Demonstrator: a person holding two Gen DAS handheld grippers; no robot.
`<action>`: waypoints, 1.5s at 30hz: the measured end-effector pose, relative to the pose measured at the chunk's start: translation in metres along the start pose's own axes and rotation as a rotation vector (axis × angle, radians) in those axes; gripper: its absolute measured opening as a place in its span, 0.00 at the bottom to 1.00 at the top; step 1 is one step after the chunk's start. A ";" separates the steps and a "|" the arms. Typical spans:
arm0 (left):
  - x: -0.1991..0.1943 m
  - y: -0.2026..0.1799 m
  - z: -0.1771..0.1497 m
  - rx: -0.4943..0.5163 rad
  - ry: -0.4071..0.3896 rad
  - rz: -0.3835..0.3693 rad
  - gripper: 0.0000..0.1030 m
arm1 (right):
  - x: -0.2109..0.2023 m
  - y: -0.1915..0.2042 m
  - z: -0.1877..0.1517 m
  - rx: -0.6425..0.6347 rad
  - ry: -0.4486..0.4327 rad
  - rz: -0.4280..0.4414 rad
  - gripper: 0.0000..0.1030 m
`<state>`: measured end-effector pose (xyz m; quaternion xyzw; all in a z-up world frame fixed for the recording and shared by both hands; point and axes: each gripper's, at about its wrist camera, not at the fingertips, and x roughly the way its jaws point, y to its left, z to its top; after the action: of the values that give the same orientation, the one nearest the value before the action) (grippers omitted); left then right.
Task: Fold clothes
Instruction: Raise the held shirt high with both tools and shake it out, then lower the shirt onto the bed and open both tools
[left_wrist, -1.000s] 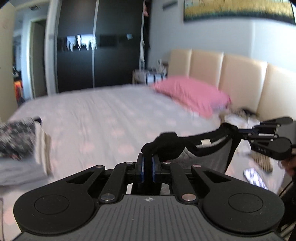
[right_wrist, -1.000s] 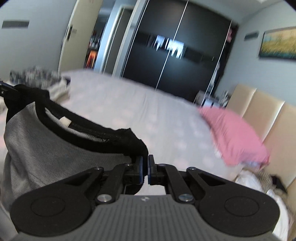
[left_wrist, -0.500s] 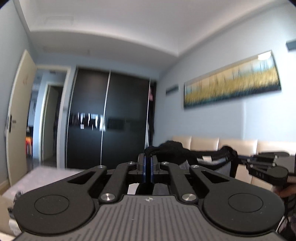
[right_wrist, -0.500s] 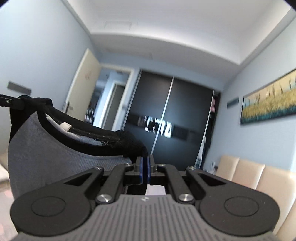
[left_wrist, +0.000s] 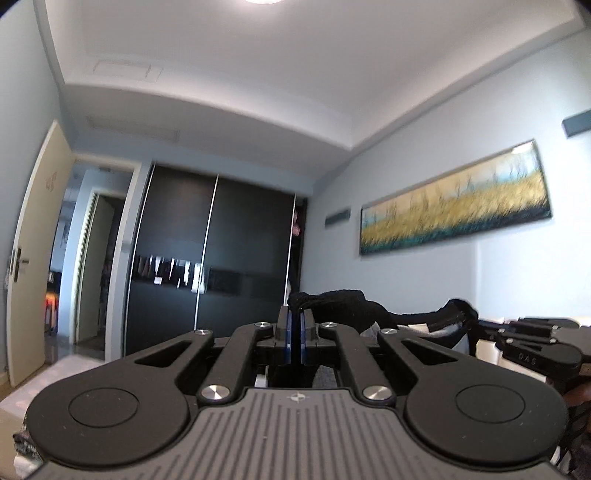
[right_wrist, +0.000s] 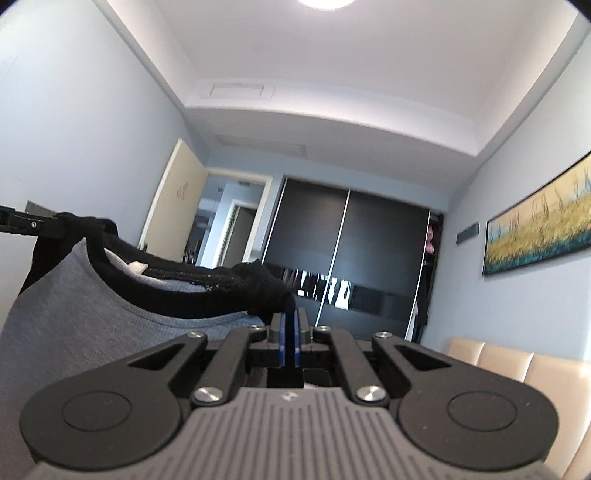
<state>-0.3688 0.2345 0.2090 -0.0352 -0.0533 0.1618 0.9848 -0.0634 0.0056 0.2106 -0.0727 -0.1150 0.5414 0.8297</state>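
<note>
- Grey knit top with black neckline trim (right_wrist: 74, 317) held up in the air, strung between both claws; no bed or other surface under it shows in either view.
- Left gripper (left_wrist: 294, 325) clamped tight on a black bunch of the trim at one shoulder; fabric sits right at its fingertips and runs off to the right of that view.
- Right gripper (right_wrist: 289, 325) likewise pinched closed on the other end of the black trim; garment runs off to the left of its view, body hanging below.
- Key relation: the top's long axis now is the neckline, stretched roughly level from claw to claw, grey body dropping beneath. Both hands equally on it, neither nearer.
- Judgement: next move is likely lowering or laying the garment flat; depends on keeping the two pinches level and apart.
- Right wrist view shows the grey body panel, white neck label (right_wrist: 136, 266) and the left claw's tip at far left edge.
- Left wrist view shows only the black trim, a sliver of grey, plus the right claw side-on at right edge; body hidden behind the claw.
- Dark sliding wardrobe (left_wrist: 210, 266) and long yellow-blue painting (left_wrist: 454, 206) lie ahead.
</note>
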 end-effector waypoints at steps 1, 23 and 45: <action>0.007 0.004 -0.005 -0.002 0.032 0.009 0.02 | 0.010 -0.001 -0.007 0.003 0.033 0.007 0.05; 0.196 0.095 -0.228 -0.008 0.701 0.159 0.02 | 0.233 0.030 -0.247 -0.049 0.698 0.162 0.05; 0.228 0.116 -0.258 -0.046 0.872 0.198 0.16 | 0.288 0.003 -0.308 0.073 0.978 0.233 0.43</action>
<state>-0.1605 0.4037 -0.0359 -0.1269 0.3668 0.2243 0.8939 0.1284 0.2716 -0.0548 -0.3012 0.3153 0.5366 0.7224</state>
